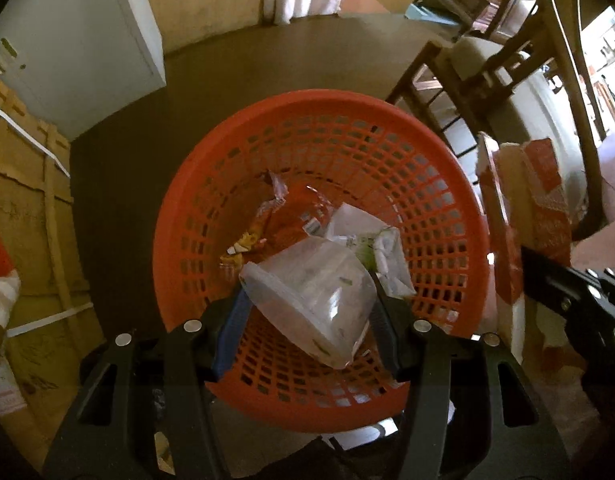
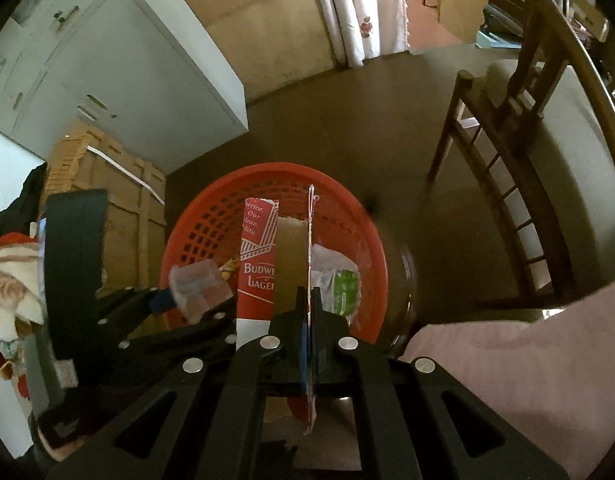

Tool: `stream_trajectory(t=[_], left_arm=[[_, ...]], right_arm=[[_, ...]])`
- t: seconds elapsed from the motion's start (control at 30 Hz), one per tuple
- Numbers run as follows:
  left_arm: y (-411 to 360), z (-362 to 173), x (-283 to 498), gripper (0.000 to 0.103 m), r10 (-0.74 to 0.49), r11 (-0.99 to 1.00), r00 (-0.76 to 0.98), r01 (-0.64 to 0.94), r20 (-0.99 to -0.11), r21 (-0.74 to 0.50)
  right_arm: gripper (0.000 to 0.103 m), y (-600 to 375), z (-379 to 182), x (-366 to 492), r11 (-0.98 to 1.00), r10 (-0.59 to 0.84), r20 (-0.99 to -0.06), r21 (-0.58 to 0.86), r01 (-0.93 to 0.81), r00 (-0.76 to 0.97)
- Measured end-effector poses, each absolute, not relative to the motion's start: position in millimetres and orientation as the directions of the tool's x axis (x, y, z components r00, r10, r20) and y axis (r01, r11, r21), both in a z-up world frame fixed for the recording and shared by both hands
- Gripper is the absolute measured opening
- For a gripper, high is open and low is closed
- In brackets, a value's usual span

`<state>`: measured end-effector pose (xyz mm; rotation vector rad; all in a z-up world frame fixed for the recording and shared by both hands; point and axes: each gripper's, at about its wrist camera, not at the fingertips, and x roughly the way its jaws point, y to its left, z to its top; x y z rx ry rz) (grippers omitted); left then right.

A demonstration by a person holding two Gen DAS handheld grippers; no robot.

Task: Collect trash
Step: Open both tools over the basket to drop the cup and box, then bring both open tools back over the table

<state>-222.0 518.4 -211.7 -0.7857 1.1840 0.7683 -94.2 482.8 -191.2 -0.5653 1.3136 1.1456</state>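
Floor (image 1: 235,92): dark brown, carrying all items below.

Cabinet (image 2: 119,80): pale grey, at 10 o'clock in the right wrist view, standing on the floor.

Chair (image 2: 503,184): dark wood with slatted back, at 2 o'clock of the basket.

Cardboard crate (image 1: 27,216): tan, strapped with white bands, at 9 o'clock of the basket.

Basket (image 1: 427,184): orange-red plastic, round, latticed wall, standing on the floor directly below both grippers. Inside lie a white-and-green wrapper (image 1: 383,248) and a yellow-orange wrapper (image 1: 247,240), side by side on the bottom.

Beer carton (image 2: 259,264): red and white flattened card, lettered, standing on edge above the basket. Right gripper (image 2: 308,292) has its fingers clenched on the carton's thin edge.

Clear plastic container (image 1: 319,296): lidded, tilted, hanging above the basket's 6 o'clock rim. Left gripper (image 1: 307,292) has its fingers grasping it, one blue-padded finger (image 1: 231,332) on each side; whether the container is empty cannot be told through the cloudy wall.

Pink cloth (image 2: 527,364): at 4 o'clock in the right wrist view, possibly a sleeve.
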Motion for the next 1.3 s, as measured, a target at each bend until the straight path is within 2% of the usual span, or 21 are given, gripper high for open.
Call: stream_trajectory(t=[0.1,0.17,0.2,0.23,0.27,0.3,0.67,0.8,0.9,1.1,1.3], left_arm=[[519.8,-210.0,-222.0,0.061,0.096,0.512,0.207,-0.849,-0.974,-0.130],[520.7,-209.0,-223.0,0.074,0.105,0.512,0.205,-0.850,-0.973,-0.124],[519.9,-207.7,-223.4,0.076,0.112,0.514,0.203,-0.850,-0.973,-0.118],[518.6,-205.8,-223.4,0.079,0.121,0.519,0.204,-0.847,-0.972,-0.113],[518.2,-206.2,-222.3,0.081,0.127,0.524,0.201,-0.845,-0.971,-0.107],[516.7,-204.6,-222.8,0.082,0.132,0.529,0.195,-0.843,-0.972,-0.098],[503.0,-182.6,-230.1,0.083,0.139,0.535,0.224,-0.837,-0.965,-0.117],[493.6,-164.9,-226.5,0.083,0.142,0.556,0.260,-0.819,-0.955,-0.140],[483.8,-148.3,-223.5,0.083,0.151,0.575,0.284,-0.804,-0.947,-0.150],[447.6,-99.1,-205.8,0.085,0.182,0.656,0.369,-0.736,-0.911,-0.167],[396.2,-60.2,-174.0,0.087,0.166,0.744,0.450,-0.641,-0.878,-0.188]], right_arm=[[0.002,493.8,-199.3,-90.7,0.389,0.317,-0.939,0.258,-0.885,-0.134],[0.007,497.9,-203.1,-88.9,0.383,0.318,-0.937,0.265,-0.885,-0.143],[0.009,499.3,-202.9,-88.8,0.380,0.329,-0.933,0.274,-0.884,-0.148],[0.015,499.2,-203.4,-86.9,0.381,0.333,-0.932,0.273,-0.883,-0.145],[0.028,497.9,-202.3,-85.8,0.385,0.340,-0.930,0.274,-0.881,-0.141],[0.033,495.7,-200.2,-84.6,0.385,0.352,-0.926,0.279,-0.879,-0.140],[0.034,465.6,-170.9,-73.1,0.400,0.411,-0.903,0.306,-0.864,-0.129],[0.041,441.9,-149.9,-74.0,0.394,0.448,-0.881,0.345,-0.852,-0.150],[0.042,414.9,-122.4,-78.8,0.358,0.480,-0.860,0.372,-0.856,-0.174],[0.051,345.0,-56.8,-71.1,0.348,0.590,-0.802,0.357,-0.867,-0.093],[0.063,247.2,-7.1,-41.2,0.479,0.641,-0.760,0.289,-0.829,0.105]])
